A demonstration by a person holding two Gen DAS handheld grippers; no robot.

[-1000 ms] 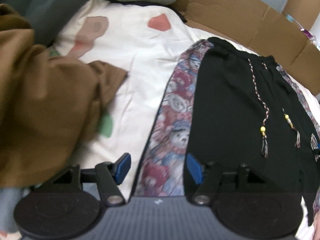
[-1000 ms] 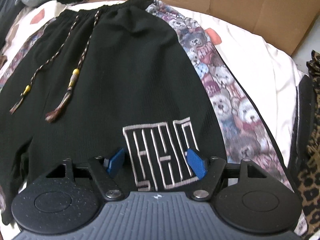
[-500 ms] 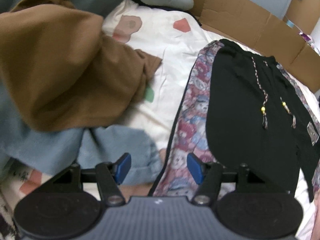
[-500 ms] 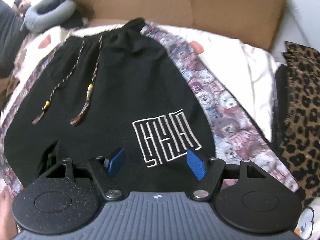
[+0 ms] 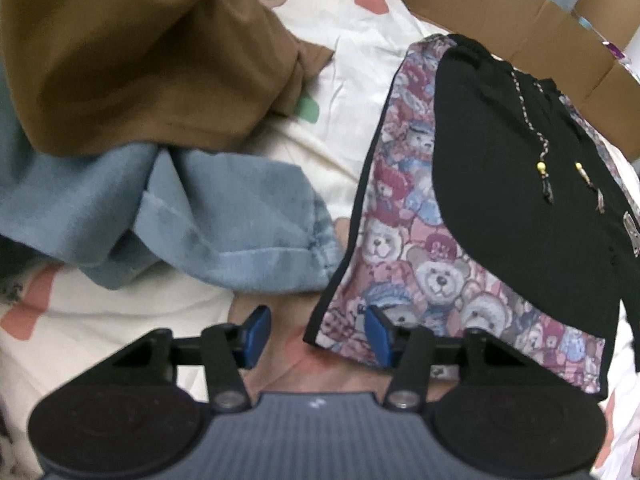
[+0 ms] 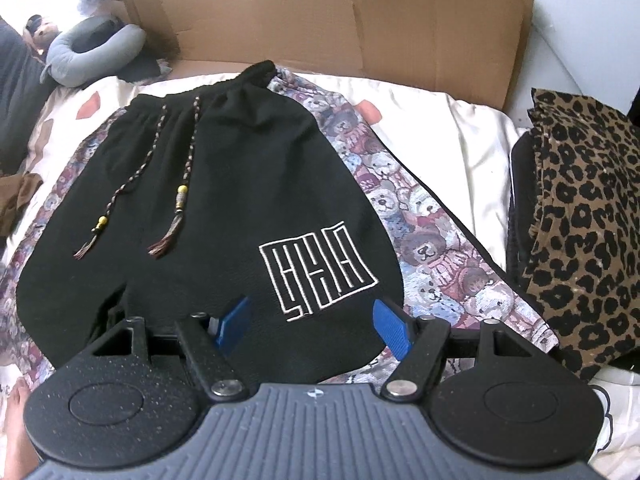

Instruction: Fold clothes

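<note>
Left gripper (image 5: 316,334) hovering at the near corner of the teddy-bear print cloth (image 5: 404,240), jaws closing with no fabric pressed yet – best to slide one pad under that edge before pinching. Right gripper (image 6: 313,322) spread wide above the black drawstring shorts (image 6: 224,184), holding nothing. Only in the left view: crumpled blue denim garment (image 5: 224,220), brown garment (image 5: 132,52) – only in the right: leopard-print fabric (image 6: 588,216), grey neck pillow (image 6: 96,50)

Brown garment (image 5: 132,56) blurred; leopard cloth (image 6: 588,208) cut off right.
</note>
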